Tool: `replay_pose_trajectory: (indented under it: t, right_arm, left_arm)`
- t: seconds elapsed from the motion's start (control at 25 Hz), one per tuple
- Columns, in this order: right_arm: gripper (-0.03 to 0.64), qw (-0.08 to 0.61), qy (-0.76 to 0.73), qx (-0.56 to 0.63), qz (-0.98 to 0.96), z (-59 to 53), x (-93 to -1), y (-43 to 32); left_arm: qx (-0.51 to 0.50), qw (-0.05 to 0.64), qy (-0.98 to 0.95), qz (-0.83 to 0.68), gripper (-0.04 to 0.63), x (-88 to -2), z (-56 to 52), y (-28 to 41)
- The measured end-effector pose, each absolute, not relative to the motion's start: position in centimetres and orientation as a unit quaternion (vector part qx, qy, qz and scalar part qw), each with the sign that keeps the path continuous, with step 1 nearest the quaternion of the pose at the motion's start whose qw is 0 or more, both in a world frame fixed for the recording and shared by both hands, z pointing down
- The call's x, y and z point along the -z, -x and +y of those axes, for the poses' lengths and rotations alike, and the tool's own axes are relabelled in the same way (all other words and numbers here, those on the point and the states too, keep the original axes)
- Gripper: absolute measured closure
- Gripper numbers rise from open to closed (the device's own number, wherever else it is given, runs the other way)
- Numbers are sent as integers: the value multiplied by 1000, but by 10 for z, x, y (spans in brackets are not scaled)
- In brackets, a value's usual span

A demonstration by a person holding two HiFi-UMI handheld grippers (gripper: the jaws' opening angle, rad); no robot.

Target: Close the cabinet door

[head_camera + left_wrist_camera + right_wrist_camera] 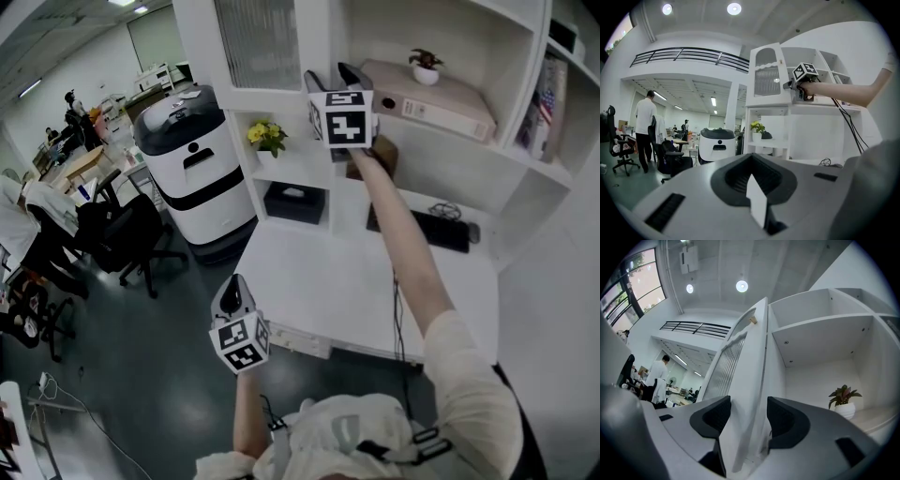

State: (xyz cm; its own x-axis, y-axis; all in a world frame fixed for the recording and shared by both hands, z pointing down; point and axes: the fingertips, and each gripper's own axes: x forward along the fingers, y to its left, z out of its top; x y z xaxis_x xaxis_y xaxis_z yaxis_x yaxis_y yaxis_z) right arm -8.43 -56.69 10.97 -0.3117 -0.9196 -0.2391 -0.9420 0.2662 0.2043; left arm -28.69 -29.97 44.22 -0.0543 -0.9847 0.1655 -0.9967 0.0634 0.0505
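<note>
- The cabinet door (740, 376) is standing ajar at the upper left corner of the cabinet (450, 37). Its free edge is swung out from the front of the open shelves, and a potted plant (843, 399) is showing inside.
- The right gripper (747, 416) is straddling that free edge. Its jaws are spread, with one dark pad on each face of the panel, and neither seems to be squeezing it.
- To my eye, doing this well needs no pinch. The outer jaw should be leaning flat on the ribbed-glass face and sweeping the panel round its hinge arc towards the cabinet's front edge, not shoving straight ahead.
- The inner jaw is sitting on the cabinet side of the panel, so it risks getting trapped as the gap narrows. It wants to be slipping clear before the door meets the frame, with the last nudge coming from outside.
- The right arm is reaching up and forward at nearly full stretch, with the wrist about level and the marker cube facing the head camera.
- The left gripper (236, 298) is hanging low off the near left corner of the desk (309, 272). Its jaws are pressed together on nothing and its elbow is bent, and it is taking no part.
</note>
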Motion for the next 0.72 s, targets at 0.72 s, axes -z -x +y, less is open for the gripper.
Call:
replay_pose_trajectory:
  t: [0.72]
  right_arm:
    - [397,24,617,-133,775,-590,-109,78]
  left_arm:
    - [-46,85,-663,-743,591,-450,-306,305]
